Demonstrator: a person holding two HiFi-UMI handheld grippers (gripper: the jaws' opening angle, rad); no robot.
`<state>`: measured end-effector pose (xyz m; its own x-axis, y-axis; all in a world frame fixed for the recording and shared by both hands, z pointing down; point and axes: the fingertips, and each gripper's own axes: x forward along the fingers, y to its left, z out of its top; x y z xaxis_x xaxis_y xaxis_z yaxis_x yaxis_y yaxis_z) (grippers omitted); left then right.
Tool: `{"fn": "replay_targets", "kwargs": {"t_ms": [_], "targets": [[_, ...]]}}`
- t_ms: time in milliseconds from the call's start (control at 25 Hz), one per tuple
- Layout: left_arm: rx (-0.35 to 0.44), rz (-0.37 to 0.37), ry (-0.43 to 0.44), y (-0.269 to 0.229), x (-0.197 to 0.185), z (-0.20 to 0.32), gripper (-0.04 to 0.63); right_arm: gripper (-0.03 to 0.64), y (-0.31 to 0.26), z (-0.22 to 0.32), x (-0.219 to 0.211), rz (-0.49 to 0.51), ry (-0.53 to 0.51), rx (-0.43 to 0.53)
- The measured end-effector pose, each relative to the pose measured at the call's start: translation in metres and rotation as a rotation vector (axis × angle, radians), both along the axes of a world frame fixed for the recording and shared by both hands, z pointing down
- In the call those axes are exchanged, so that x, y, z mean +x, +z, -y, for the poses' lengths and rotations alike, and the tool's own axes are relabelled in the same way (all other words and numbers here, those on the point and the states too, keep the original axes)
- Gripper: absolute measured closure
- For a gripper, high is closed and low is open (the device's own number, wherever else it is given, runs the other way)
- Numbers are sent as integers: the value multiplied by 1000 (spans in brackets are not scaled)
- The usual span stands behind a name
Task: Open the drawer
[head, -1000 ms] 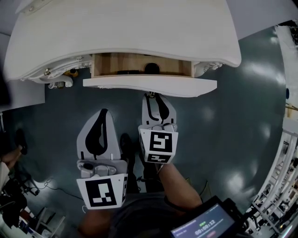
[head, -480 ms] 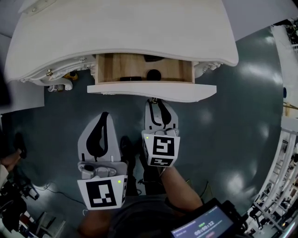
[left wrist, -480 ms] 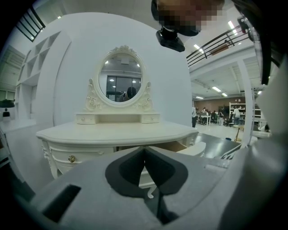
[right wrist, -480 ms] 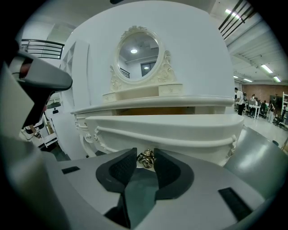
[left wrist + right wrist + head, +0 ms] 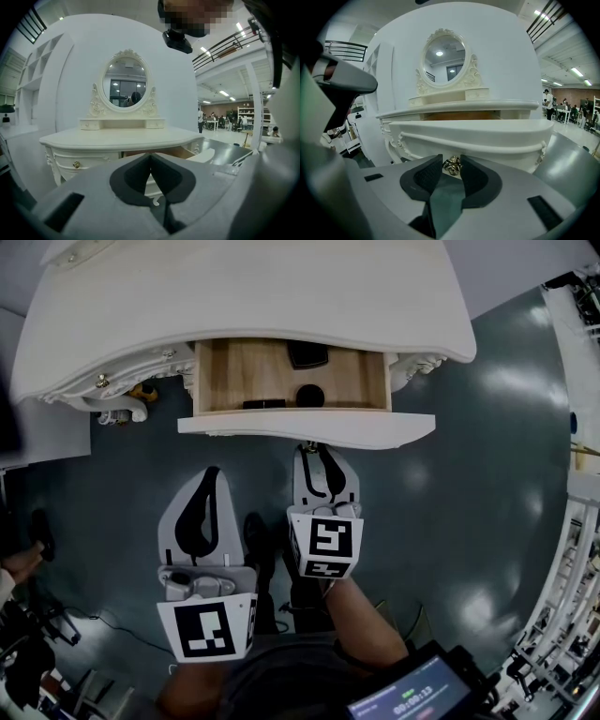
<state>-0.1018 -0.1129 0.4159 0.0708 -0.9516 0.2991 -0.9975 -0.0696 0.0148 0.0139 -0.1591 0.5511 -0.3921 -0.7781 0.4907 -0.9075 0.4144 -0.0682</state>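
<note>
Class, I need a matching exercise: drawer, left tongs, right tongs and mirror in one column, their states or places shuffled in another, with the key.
1 drawer
2 left tongs
3 right tongs
4 mirror

A shut on the knob
B pulled partly out
C shut, holding nothing
D upright on the dressing table

Pairs: 1-B, 2-C, 3-A, 4-D

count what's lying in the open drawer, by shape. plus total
Inside the white drawer with the wooden bottom, head view:
Black rectangular object, partly under the tabletop edge: 1
Black round object: 1
Black flat bar-shaped object at the front wall: 1
Total: 3
What each one is cannot be told from here.
</note>
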Motion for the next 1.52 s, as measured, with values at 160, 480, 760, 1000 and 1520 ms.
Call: {"fn": "replay_targets", "kwargs": {"t_ms": [160, 480, 760, 1000, 1520], "targets": [[3, 4, 5, -2, 2, -5, 581, 495, 0, -7, 0, 4, 1, -6], [17, 6, 20, -7, 6, -13, 581, 495, -3, -17, 1, 12, 7, 2], [21, 5, 30, -7, 8, -19, 581, 495, -2, -26, 4, 9, 13, 4], [21, 7, 37, -9, 7, -17, 581, 495, -2, -29, 4, 6, 16, -1], [30, 11, 61, -13, 7, -25, 581, 495, 0, -46, 8, 0, 28, -4]]}}
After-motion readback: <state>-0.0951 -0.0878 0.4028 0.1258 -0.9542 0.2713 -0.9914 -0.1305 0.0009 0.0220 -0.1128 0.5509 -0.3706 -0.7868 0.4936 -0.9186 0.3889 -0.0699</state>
